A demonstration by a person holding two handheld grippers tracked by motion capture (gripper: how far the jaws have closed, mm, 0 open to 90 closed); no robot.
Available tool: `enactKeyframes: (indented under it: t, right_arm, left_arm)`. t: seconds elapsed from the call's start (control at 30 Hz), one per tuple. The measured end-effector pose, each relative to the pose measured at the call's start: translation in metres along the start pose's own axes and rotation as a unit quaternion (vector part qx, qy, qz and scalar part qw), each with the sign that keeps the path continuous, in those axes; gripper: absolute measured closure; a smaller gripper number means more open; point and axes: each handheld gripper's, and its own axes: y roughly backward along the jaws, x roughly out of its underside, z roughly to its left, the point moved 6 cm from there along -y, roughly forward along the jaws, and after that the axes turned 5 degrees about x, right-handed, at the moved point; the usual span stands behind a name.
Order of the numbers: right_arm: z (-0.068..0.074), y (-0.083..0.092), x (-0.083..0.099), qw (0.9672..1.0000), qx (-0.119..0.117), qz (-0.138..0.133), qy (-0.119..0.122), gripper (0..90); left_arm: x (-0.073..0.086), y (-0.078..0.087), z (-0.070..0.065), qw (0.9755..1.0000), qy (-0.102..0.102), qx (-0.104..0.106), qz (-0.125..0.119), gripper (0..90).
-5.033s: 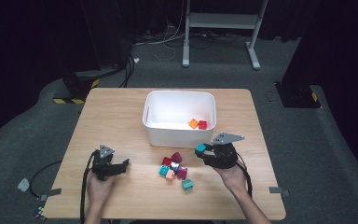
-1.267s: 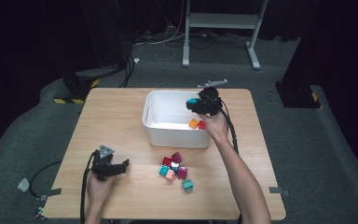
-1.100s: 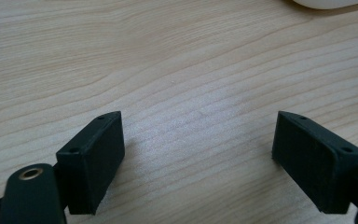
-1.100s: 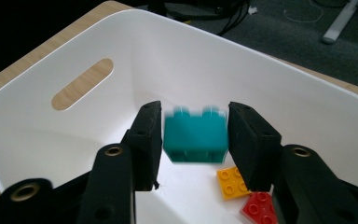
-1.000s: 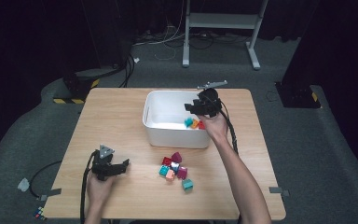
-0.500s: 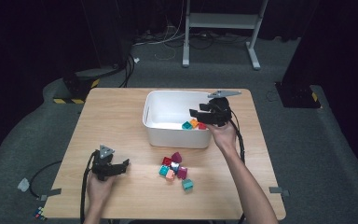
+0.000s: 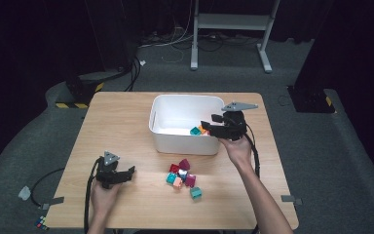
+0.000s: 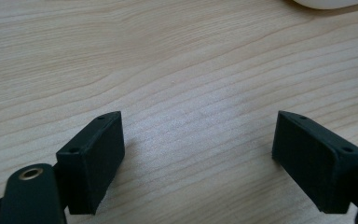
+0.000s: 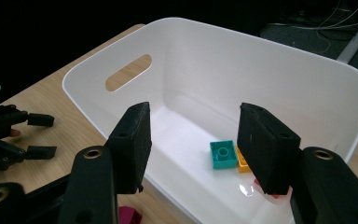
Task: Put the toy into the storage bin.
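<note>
A white bin stands mid-table. On its floor lie a teal brick and an orange brick. My right gripper hovers open over the bin's near right rim with nothing between its jaws. In the right gripper view the teal brick lies flat beside the orange brick, which the right jaw half hides. In front of the bin lies a loose pile of bricks. My left gripper rests open at the near left, over bare wood.
The bin's wall has a handle slot. A magenta brick from the pile peeks below the bin's near wall. The table's near edge runs just behind the hands. Cables trail off the left edge.
My right gripper took a teal brick from the pile to the bin, let it drop inside, and has drawn back toward the near right rim. The left gripper has stayed put.
</note>
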Motion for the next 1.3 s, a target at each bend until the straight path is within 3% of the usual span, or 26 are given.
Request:
enactKeyframes:
  t: [0.4, 0.9, 1.3]
  right_arm:
    - [0.003, 0.019, 0.015, 0.9998, -0.008, -0.018, -0.006, 44.3]
    - [0.017, 0.031, 0.05, 0.9997, -0.005, -0.017, 0.016, 44.3]
    - [0.021, 0.041, 0.071, 0.9998, -0.004, -0.02, 0.008, 44.3]
  left_arm:
    - [0.0, 0.0, 0.0, 1.0, 0.0, 0.0, 0.0, 17.0]
    - [0.0, 0.0, 0.0, 1.0, 0.0, -0.001, 0.0, 17.0]
    - [0.0, 0.0, 0.0, 1.0, 0.0, -0.001, 0.001, 16.9]
